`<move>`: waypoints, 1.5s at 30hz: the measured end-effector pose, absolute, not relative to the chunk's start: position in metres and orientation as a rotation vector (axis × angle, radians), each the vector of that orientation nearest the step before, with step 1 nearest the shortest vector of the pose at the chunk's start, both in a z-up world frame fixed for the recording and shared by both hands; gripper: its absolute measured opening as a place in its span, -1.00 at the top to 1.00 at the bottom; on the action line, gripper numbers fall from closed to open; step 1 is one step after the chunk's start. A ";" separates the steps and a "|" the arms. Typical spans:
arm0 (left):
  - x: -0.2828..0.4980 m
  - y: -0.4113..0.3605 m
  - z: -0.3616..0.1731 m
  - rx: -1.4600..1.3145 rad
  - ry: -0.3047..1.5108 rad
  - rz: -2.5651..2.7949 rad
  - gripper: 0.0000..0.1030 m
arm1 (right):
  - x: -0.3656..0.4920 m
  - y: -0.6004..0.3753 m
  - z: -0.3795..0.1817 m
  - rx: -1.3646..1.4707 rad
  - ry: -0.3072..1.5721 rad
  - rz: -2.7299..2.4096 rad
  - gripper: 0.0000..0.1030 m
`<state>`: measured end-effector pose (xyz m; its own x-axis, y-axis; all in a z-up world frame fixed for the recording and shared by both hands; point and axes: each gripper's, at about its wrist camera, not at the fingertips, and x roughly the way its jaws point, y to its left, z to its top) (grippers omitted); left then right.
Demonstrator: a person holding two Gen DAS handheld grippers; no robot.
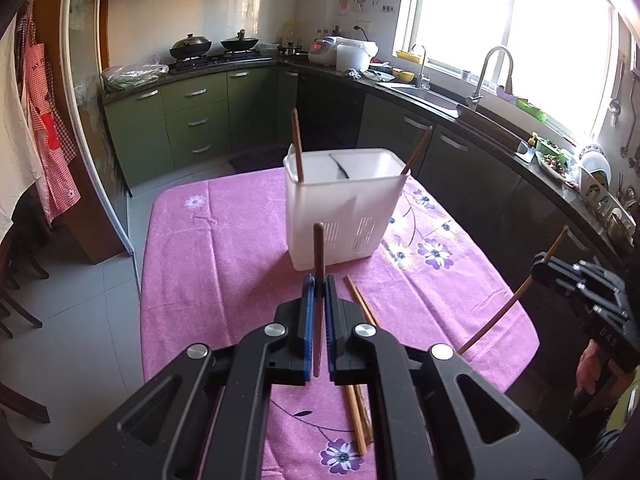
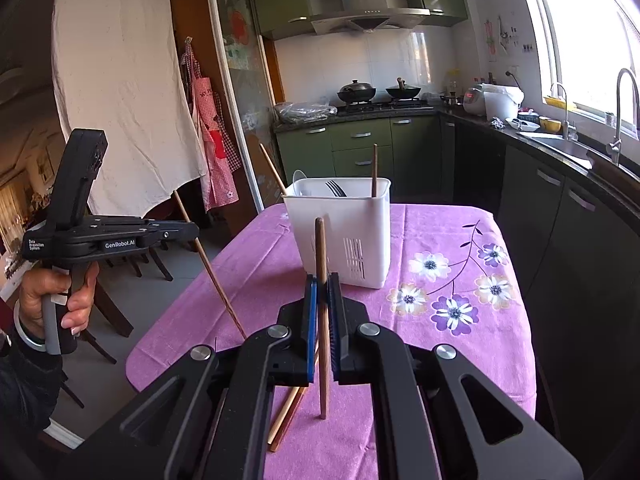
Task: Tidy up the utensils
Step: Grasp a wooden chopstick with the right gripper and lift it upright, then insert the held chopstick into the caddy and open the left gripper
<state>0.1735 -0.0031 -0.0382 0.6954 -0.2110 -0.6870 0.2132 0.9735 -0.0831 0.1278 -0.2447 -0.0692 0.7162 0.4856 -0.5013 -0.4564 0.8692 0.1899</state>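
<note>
Each tool [image 1: 319, 284] [image 2: 322, 286] clamps one chopstick [image 1: 319, 248] [image 2: 321, 264]; two in holder [image 1: 340, 208], two on cloth.

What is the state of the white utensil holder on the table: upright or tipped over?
Upright. The white utensil holder stands on its base on the pink tablecloth, open top upward, with chopsticks and a fork sticking out.

Each camera rides on its own hand-held gripper, tilted down along the fingers over the near end of the desk [image 1: 208, 264]. Both face the white holder [image 1: 340, 216] and kitchen counters beyond; the left view sees the right hand-held gripper [image 1: 538, 270] at its right edge, and the right view sees the left one at its left
</note>
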 end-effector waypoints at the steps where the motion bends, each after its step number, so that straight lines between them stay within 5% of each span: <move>1: 0.176 -0.005 -0.032 0.004 0.758 -0.242 0.90 | 0.128 -0.246 -0.070 0.057 0.570 0.523 0.88; 18: 0.237 -0.047 0.108 0.042 0.392 -0.170 0.90 | 0.131 -0.257 -0.073 0.081 0.567 0.545 0.88; 34: 0.312 -0.044 0.006 0.023 0.695 -0.146 0.90 | 0.142 -0.257 -0.071 0.108 0.577 0.556 0.88; 45: 0.264 -0.027 0.009 -0.020 0.631 -0.191 0.89 | 0.180 -0.237 -0.032 0.061 0.501 0.556 0.88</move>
